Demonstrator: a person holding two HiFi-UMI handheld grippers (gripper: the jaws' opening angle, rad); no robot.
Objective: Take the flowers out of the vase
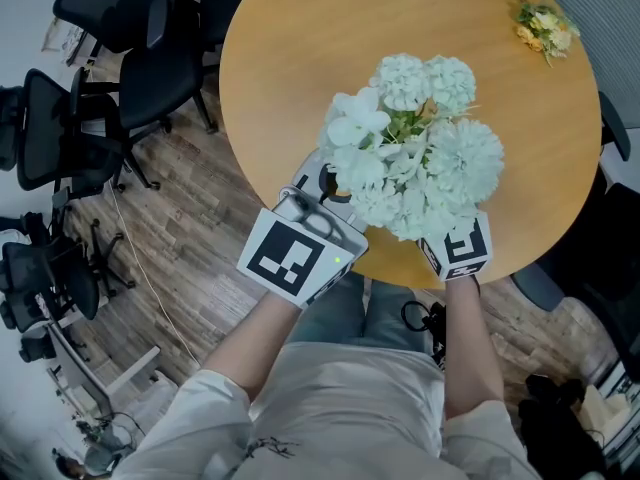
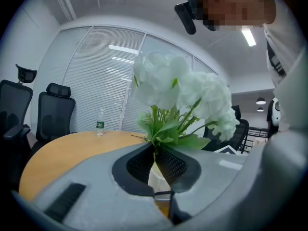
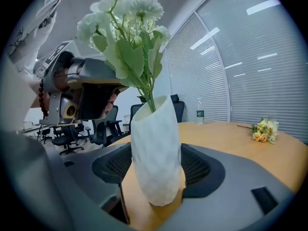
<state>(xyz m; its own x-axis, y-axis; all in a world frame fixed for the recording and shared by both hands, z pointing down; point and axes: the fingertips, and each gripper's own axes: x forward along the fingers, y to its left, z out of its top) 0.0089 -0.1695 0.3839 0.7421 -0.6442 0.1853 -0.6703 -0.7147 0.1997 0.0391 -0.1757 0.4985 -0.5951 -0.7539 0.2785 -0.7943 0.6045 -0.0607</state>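
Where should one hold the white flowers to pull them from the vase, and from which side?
Grip the green stems just above the vase mouth, coming level from the side: there they gather into one thin bundle, while the blooms spread wide.

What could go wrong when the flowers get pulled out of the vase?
1. The vase looks a bit tilted between the pads of the right gripper. If the stems catch inside, the pull might lift it or tip it over on the table.
2. The left gripper pinches only thin stems under the big, heavy flowers, so some might slip out or bend.
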